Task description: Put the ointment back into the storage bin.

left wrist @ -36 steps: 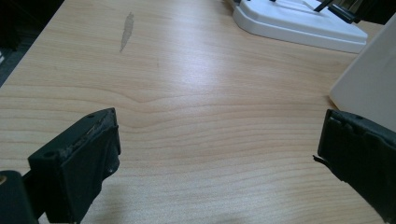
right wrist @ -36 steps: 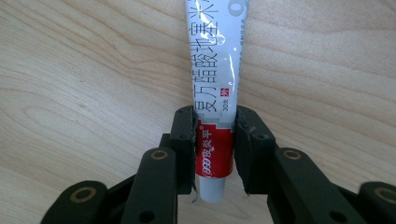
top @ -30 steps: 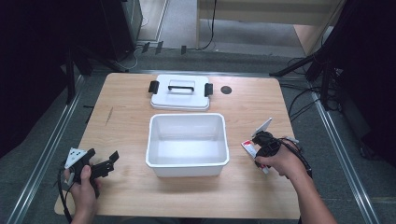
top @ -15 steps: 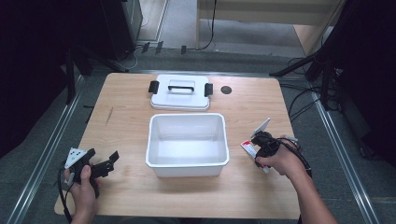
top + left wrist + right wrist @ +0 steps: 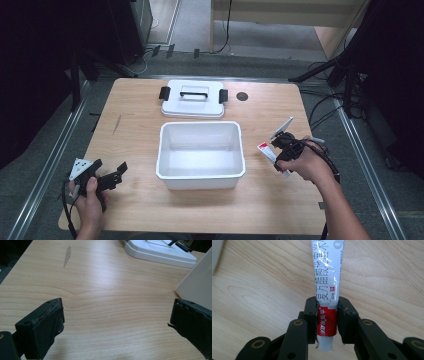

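- My right gripper (image 5: 326, 312) was closed on a tube (image 5: 327, 290), with both black jaws pressing on its two flat sides.
- The tube was white for most of its length, with a red band near the cap end and a small white cap under it.
- Dark printed characters ran along the white part, and white characters stood on the red band; I could not read the small print well.
- In the right gripper view the jaws held the tube on the red band, and the long white part pointed away from my hand over the wood.
- In the high view the tube (image 5: 281, 128) was at the right side of the table (image 5: 135, 125), just right of the white box (image 5: 201, 155), and its flat end pointed to the far right.
- My right hand (image 5: 305, 162) held that gripper above the table top; I could not tell if the tube touched the wood.
- The white box stood open in the middle, and its lid (image 5: 193, 98) with a black handle lay flat just beyond it, on the far side.
- My left gripper (image 5: 112, 176) was at the near left, low over the table, its jaws wide apart with nothing between them, only bare wood.
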The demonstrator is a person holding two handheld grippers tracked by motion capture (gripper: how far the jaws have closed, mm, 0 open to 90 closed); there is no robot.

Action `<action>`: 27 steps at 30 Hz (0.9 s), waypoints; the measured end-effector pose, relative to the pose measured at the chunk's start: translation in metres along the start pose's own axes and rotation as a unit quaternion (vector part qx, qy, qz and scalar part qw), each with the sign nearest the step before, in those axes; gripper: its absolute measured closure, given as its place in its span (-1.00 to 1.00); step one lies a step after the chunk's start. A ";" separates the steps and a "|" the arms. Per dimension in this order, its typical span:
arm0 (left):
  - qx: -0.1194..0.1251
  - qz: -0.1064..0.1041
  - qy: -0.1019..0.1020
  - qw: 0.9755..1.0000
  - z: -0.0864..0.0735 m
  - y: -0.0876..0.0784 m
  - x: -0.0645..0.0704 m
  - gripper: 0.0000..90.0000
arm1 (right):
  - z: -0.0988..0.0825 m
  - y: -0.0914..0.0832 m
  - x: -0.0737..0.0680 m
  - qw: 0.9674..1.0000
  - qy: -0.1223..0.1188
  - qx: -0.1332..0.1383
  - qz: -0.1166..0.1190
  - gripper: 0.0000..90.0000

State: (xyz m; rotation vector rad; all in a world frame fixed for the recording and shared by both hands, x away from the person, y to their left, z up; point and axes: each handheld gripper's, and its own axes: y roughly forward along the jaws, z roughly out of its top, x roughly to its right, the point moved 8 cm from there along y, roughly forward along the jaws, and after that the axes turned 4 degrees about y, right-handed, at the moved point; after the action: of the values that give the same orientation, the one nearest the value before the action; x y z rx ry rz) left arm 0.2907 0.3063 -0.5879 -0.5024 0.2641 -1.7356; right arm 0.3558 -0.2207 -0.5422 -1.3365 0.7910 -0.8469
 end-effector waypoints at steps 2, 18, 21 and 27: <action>0.000 0.000 0.000 1.000 0.000 0.000 0.000 -1.00 | 0.001 -0.002 0.000 1.000 -0.005 0.004 0.002 0.62; -0.002 -0.003 -0.003 1.000 0.000 0.000 0.000 -1.00 | 0.024 -0.045 -0.008 0.999 -0.019 0.037 0.017 0.62; -0.003 -0.003 -0.003 1.000 0.000 0.001 0.000 -1.00 | 0.027 -0.049 -0.010 0.999 -0.018 0.041 0.020 0.62; -0.001 -0.009 -0.011 1.000 0.000 0.000 -0.001 -1.00 | 0.032 -0.065 -0.012 0.998 -0.014 0.050 0.040 0.62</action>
State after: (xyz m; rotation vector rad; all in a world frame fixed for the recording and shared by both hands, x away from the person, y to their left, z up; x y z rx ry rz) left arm 0.2910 0.3074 -0.5882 -0.5260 0.2454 -1.7456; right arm 0.3733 -0.1975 -0.4749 -1.2182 0.7647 -0.7923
